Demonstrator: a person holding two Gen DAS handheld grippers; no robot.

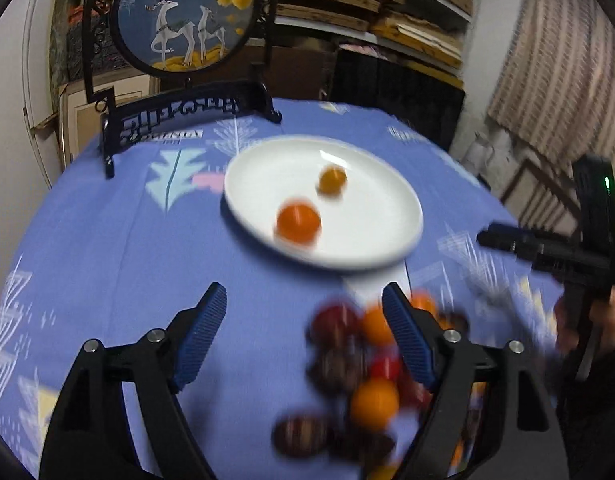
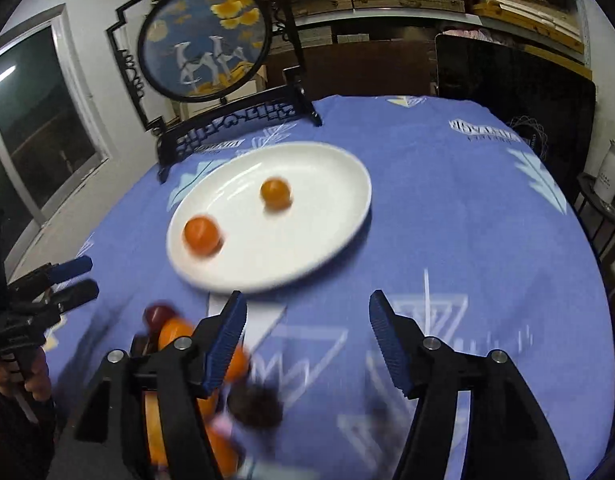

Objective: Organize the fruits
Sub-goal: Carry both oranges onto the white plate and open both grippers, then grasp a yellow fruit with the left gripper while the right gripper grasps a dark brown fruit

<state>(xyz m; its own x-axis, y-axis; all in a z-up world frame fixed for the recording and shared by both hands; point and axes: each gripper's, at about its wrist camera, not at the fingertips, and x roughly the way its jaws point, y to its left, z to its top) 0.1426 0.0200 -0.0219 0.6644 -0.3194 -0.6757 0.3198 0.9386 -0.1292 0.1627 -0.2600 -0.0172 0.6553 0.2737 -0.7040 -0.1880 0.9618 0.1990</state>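
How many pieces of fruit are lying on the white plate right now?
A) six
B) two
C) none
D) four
B: two orange fruits lie on the white plate, a larger orange fruit near its front edge and a smaller orange fruit farther back, apart from each other; the remaining fruit sits in a pile on the tablecloth in front of the plate.
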